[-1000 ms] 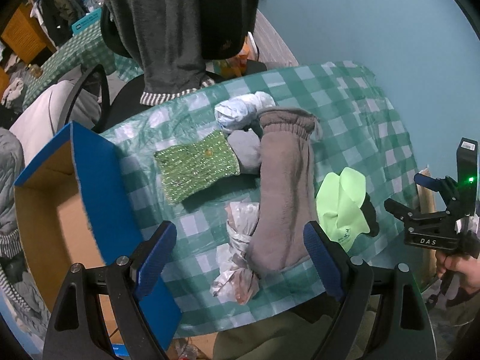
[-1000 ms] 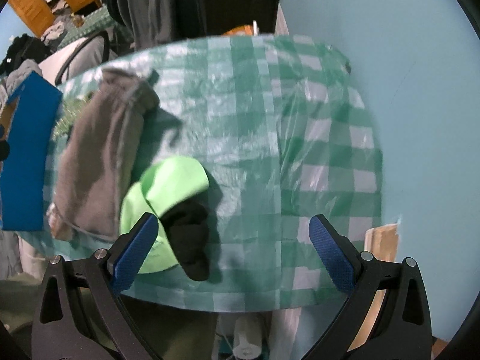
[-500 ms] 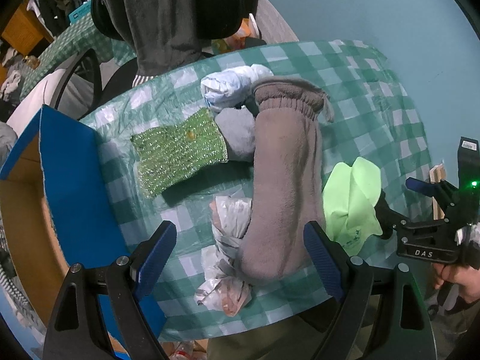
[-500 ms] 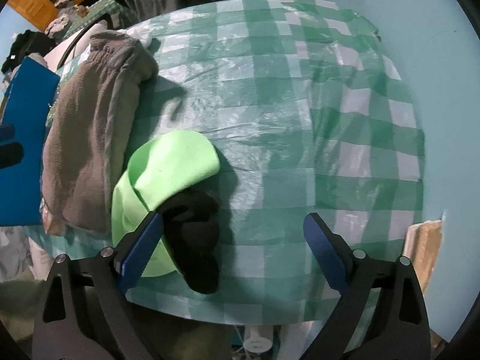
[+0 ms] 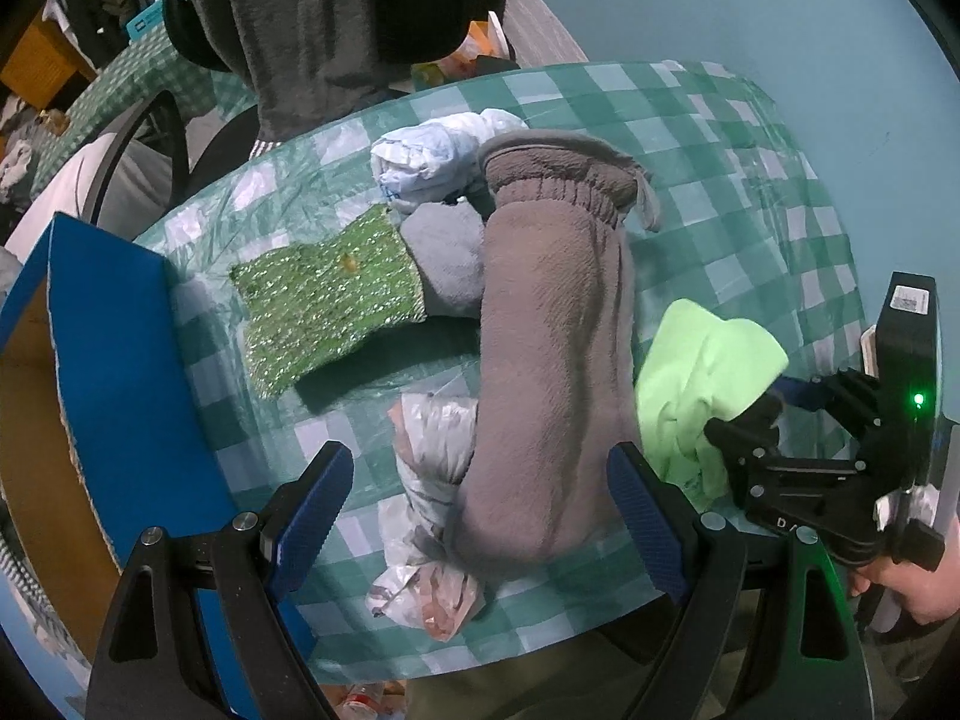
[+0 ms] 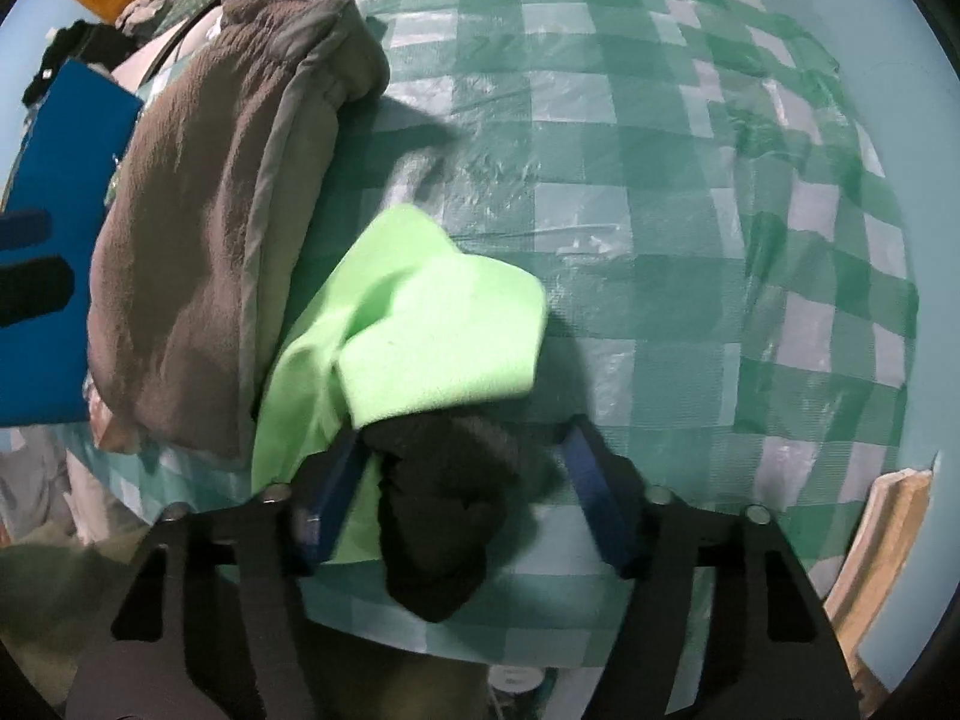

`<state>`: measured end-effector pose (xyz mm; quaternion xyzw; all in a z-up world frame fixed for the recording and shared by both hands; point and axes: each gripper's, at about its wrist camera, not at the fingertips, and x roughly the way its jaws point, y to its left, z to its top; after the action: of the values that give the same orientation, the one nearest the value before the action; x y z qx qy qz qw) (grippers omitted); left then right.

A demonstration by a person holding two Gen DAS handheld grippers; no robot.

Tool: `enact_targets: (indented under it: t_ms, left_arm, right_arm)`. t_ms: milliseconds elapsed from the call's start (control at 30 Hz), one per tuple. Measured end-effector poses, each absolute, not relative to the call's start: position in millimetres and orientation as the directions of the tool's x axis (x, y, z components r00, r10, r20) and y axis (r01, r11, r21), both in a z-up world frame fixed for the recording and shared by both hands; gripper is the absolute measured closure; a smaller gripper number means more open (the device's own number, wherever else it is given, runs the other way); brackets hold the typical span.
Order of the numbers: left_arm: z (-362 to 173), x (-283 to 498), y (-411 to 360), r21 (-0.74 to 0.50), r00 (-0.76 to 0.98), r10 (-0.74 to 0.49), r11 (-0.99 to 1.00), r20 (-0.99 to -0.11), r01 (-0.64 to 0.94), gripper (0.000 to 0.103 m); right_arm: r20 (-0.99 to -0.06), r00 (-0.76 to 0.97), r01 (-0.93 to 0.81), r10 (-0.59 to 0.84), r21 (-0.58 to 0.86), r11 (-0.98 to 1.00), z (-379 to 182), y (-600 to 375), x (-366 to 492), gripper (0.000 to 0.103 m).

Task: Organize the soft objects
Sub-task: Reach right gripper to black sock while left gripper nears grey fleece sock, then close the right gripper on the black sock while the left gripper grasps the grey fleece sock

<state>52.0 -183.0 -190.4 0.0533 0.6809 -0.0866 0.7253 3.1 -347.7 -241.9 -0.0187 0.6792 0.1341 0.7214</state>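
A long brown fleece garment point(image 5: 552, 348) lies on the green checked table point(image 5: 738, 192). Beside it lie a lime green cloth point(image 5: 702, 372), a sparkly green pouch point(image 5: 330, 306), a grey soft piece point(image 5: 447, 264), a pale blue bundle point(image 5: 438, 153) and a crumpled plastic bag point(image 5: 429, 516). My left gripper point(image 5: 480, 510) is open above the garment's near end. My right gripper point(image 6: 462, 480) is partly closed around a black sock point(image 6: 447, 510) that lies on the lime cloth point(image 6: 420, 324); the jaws do not visibly grip it. The brown garment point(image 6: 204, 228) shows at the left in the right wrist view.
An open cardboard box with a blue flap point(image 5: 114, 360) stands at the table's left edge. A chair draped with dark clothing point(image 5: 336, 30) is behind the table. A pale blue wall point(image 5: 780, 12) bounds the right side. The table's right part point(image 6: 720, 210) is bare checked cloth.
My right gripper has moved forward over the black sock and its jaws have narrowed around it. My left gripper has moved slightly closer to the brown garment.
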Motion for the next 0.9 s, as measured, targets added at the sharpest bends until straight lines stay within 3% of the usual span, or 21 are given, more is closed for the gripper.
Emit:
enact_targets:
  t_ms: [33,133,733,800,867,900]
  left_arm:
    - [-191,53,-184,-0.042,0.057,-0.054,0.979,-0.997,0.199,0.015]
    - [-194,58,-188,-0.054,0.048,-0.064,0.979,-0.997,0.198,0.015]
    - [-225,87,-206,-0.077,-0.005,-0.077,0.989,-0.997,0.123,0.015]
    - [-226,87,-204,-0.094,-0.001,-0.094,0.991,-0.996,0.099,0.021]
    - [-227,88,-203,-0.109,-0.007,-0.108,0.99,-0.994,0.085,0.041]
    - [-227,87,-202,-0.115,-0.012,-0.114,0.99,-0.993,0.083,0.047]
  right_arm:
    - [-0.984,0.036,-0.212,0.172,0.16,0.964,-241,-351,3,0.059]
    - [-0.986,0.022,-0.175,0.163,0.157,0.972,-240,-364,5,0.065]
    - [-0.988,0.065,-0.079,0.138,0.132,0.988,-226,-433,21,0.066]
    - [-0.987,0.068,-0.063,0.148,0.144,0.988,-230,-440,35,0.066]
    - [-0.985,0.063,-0.04,0.161,0.159,0.986,-232,-440,35,0.062]
    - [-0.985,0.062,-0.024,0.164,0.163,0.986,-232,-443,34,0.054]
